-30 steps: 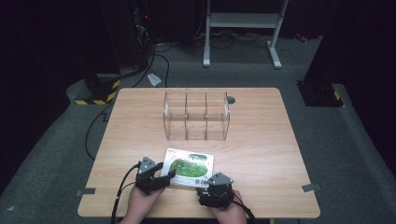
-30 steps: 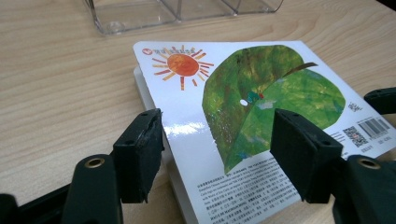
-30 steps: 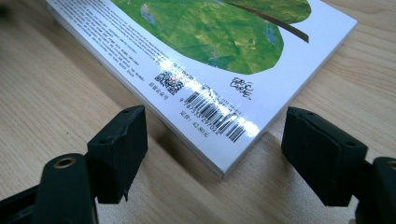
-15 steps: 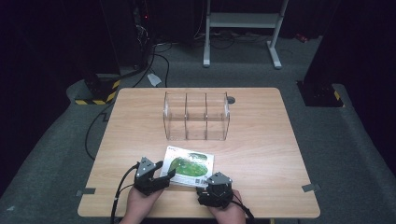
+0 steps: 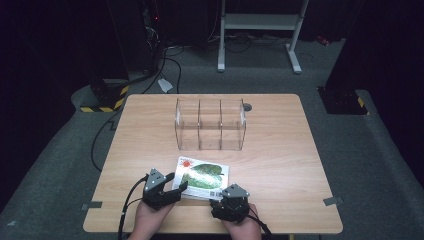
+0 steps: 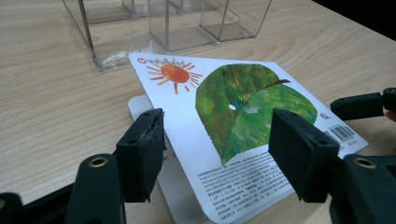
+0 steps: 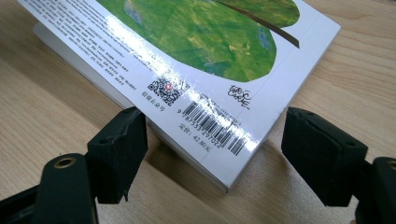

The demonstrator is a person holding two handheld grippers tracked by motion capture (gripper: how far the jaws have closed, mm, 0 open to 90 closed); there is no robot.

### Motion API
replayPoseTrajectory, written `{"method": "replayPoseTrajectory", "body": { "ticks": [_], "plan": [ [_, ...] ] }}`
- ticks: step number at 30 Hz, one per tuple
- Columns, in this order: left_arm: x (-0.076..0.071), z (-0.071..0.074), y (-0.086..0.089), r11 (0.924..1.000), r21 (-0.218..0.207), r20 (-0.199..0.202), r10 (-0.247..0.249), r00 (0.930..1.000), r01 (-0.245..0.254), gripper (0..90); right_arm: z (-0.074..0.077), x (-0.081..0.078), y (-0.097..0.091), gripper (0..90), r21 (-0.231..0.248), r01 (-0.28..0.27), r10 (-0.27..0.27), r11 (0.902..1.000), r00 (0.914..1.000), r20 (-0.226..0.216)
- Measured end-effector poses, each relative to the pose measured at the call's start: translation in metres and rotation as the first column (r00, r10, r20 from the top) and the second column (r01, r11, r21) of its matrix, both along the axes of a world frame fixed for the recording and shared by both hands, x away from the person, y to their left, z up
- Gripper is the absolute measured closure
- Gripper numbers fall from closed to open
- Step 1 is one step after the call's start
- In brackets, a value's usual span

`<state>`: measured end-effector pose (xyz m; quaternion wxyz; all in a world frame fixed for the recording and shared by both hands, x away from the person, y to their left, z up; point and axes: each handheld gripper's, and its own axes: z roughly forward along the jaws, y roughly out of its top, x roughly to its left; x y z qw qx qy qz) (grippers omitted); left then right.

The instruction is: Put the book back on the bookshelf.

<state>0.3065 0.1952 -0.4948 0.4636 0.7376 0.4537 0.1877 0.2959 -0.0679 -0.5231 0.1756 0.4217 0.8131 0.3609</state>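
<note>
Likely pre-grasp — left gripper (image 5: 177, 188) and right gripper (image 5: 222, 201), jaws spread, flank the book (image 5: 202, 176) — next, close on its near edge.

The book (image 7: 196, 60) runs past the top edge of the right gripper view, and its small print is too fine to read. In the left gripper view, the clear organizer (image 6: 163, 23) is cropped at the top.
</note>
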Motion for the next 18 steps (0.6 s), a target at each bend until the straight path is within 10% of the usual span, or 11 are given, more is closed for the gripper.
{"method": "replayPoseTrajectory", "body": {
  "ticks": [18],
  "plan": [
    [0.032,-0.008,0.005,0.9987,-0.033,-0.185,-0.045,0.9816,0.04,31.8,0.0,0.002,-0.001,22.5,-0.001,0.003,-0.003,1.0,0.9999,-0.014]
  ]
}}
